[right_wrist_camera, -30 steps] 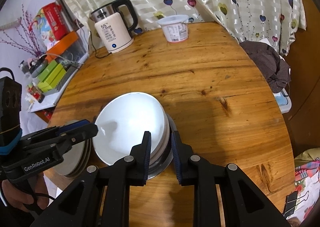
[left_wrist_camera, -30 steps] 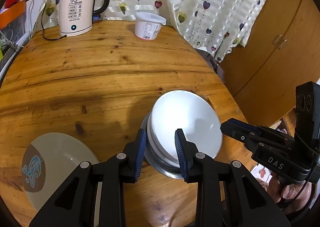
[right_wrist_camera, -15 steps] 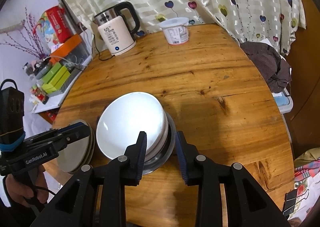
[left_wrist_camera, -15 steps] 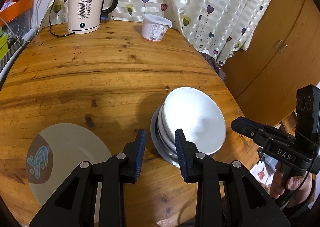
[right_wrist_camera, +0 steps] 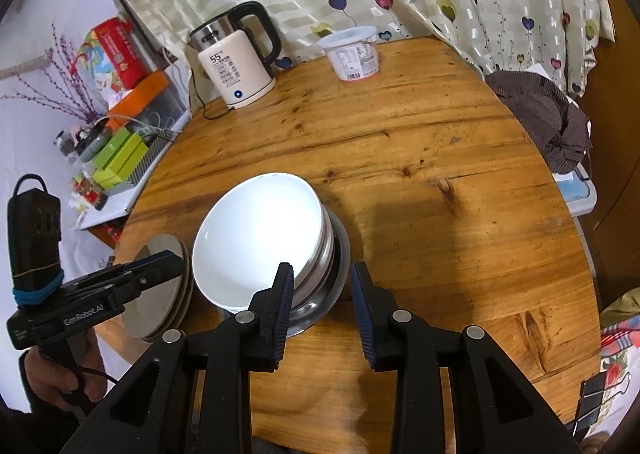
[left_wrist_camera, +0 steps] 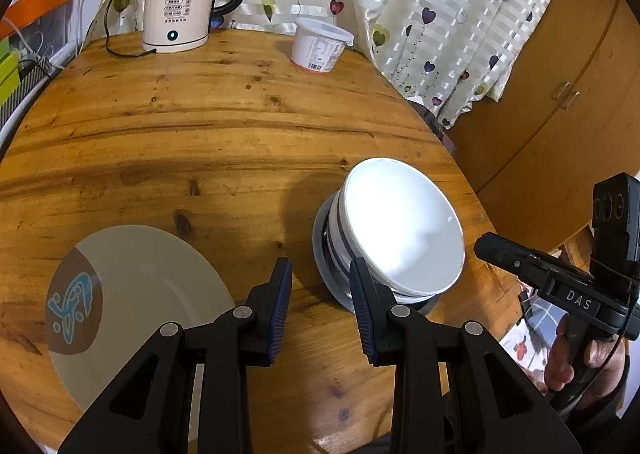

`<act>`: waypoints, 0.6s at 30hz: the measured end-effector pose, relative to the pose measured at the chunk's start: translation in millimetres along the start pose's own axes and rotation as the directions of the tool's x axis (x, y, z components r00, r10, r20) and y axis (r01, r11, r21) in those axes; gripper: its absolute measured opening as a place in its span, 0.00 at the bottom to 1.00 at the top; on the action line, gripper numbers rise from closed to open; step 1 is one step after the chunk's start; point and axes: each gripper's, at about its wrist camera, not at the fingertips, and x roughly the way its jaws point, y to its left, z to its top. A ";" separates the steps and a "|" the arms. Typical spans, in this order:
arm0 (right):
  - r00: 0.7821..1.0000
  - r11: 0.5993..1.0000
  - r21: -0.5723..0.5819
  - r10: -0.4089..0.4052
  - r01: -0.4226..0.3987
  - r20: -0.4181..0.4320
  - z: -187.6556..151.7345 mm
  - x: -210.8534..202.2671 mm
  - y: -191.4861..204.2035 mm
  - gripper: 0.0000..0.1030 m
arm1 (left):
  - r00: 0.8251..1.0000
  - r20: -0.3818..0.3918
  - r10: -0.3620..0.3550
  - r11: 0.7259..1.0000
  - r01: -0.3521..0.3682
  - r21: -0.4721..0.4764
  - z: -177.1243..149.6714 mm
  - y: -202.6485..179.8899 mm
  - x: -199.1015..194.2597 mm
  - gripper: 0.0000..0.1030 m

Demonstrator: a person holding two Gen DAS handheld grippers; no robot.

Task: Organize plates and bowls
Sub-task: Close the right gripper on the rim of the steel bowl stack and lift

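Observation:
A stack of white bowls [left_wrist_camera: 400, 230] sits nested in a metal bowl [left_wrist_camera: 320, 254] on the round wooden table [left_wrist_camera: 200, 134]; it also shows in the right wrist view [right_wrist_camera: 256, 238]. A stack of cream plates [left_wrist_camera: 132, 294] with a brown and blue motif lies to its left, at the table's near edge [right_wrist_camera: 160, 294]. My left gripper [left_wrist_camera: 320, 302] is open and empty, between plates and bowls. My right gripper [right_wrist_camera: 320, 306] is open and empty, just right of the bowl stack.
An electric kettle [left_wrist_camera: 180, 2] with its cord and a white lidded tub [left_wrist_camera: 320, 42] stand at the far edge by the curtain. A cluttered shelf [right_wrist_camera: 112, 134] lies left of the table. A dark cloth [right_wrist_camera: 548, 110] and wooden cabinet [left_wrist_camera: 560, 94] are to the right.
Both grippers have opened wider and pulled back from the bowl stack, which stays nested on the table. The left gripper has shifted left toward the plates.

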 end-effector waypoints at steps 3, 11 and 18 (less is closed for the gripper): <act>1.000 1.000 0.013 0.014 -0.014 0.000 -0.5 1.1 -4.8 0.28 | 1.000 -0.003 -0.008 1.000 0.008 -0.005 -0.7 1.7 1.9 0.30; 0.999 0.999 0.042 0.026 -0.028 0.029 -2.6 1.9 -19.4 0.33 | 1.000 -0.016 -0.017 1.000 0.017 -0.012 -0.9 4.8 8.7 0.30; 0.999 0.997 0.054 0.052 -0.052 0.008 -6.2 9.1 -24.0 0.43 | 1.000 -0.027 -0.009 1.000 0.008 -0.022 -2.8 9.5 15.6 0.30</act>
